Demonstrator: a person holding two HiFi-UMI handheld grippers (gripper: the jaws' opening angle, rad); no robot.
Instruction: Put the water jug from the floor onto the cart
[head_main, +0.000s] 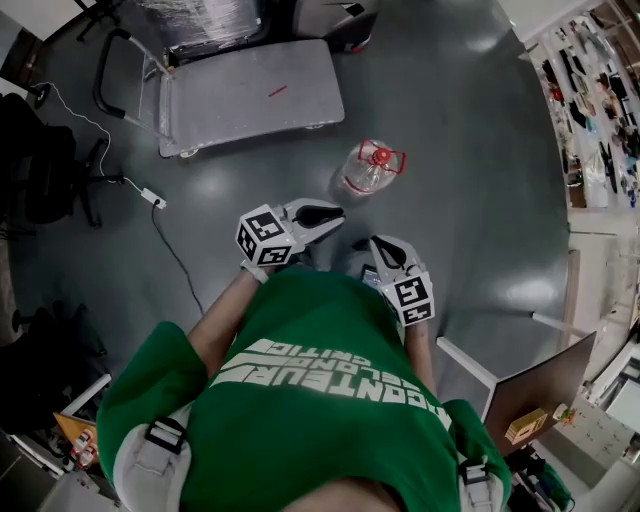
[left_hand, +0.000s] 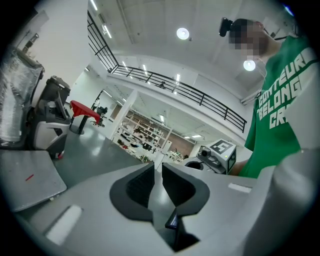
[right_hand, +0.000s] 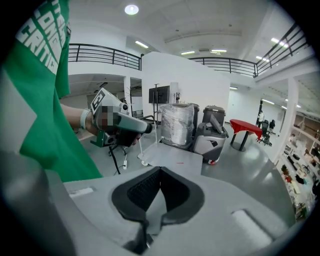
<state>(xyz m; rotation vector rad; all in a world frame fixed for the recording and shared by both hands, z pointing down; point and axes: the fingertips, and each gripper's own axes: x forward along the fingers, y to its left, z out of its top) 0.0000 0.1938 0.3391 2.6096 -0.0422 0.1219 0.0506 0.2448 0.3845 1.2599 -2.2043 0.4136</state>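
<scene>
The water jug (head_main: 372, 168) is clear with a red cap and stands upright on the grey floor, just ahead of both grippers. The flat grey cart (head_main: 250, 95) with a black handle is farther off to the left, also visible in the gripper views as the cart (right_hand: 175, 160) and the cart (left_hand: 25, 180). My left gripper (head_main: 335, 213) (left_hand: 158, 165) points level, its jaws a narrow slit apart with nothing between them. My right gripper (head_main: 372, 243) (right_hand: 160, 168) tilts downward, jaws shut and empty. Neither gripper touches the jug, which is outside both gripper views.
A film-wrapped load (head_main: 200, 20) and a floor machine (right_hand: 215, 127) stand behind the cart. A white cable with a power strip (head_main: 152, 196) runs across the floor on the left, near a black chair (head_main: 50, 160). Shelving (head_main: 600, 110) lines the right side. A brown board (head_main: 540, 390) is at the lower right.
</scene>
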